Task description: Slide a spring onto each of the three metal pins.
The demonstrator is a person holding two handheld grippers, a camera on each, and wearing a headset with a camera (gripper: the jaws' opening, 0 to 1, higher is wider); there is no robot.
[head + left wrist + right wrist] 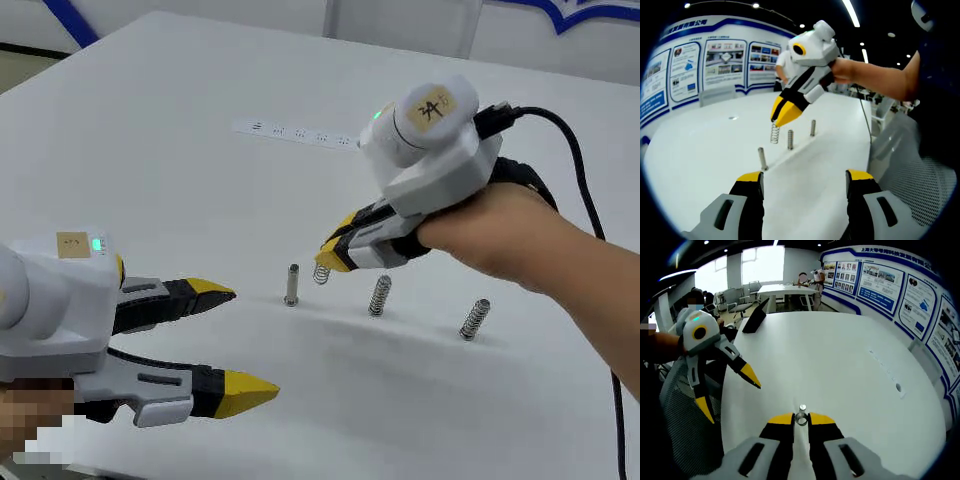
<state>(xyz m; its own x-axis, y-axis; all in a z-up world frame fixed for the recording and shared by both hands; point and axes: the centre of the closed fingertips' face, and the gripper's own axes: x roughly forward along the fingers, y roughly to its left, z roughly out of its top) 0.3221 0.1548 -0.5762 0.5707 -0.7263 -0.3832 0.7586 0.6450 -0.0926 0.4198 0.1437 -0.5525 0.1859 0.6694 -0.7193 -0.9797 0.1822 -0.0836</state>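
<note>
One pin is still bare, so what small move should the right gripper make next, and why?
Probably bring the right gripper over the bare pin, then lower. Its spring hangs just beside that pin, while the other two pins already carry springs.

A white table stretches ahead of the fingers of the right gripper. Well ahead of them and to their right, a pale marked strip lies flat on it, with a small round spot near the strip's closer end. Far ahead and to their left, a dark panel stands tilted on the tabletop. Left of the fingers sits a grey mesh chair. Blue-and-white display boards line the wall beyond the fingers of the left gripper, up and to their left. Ceiling light strips glow above.
</note>
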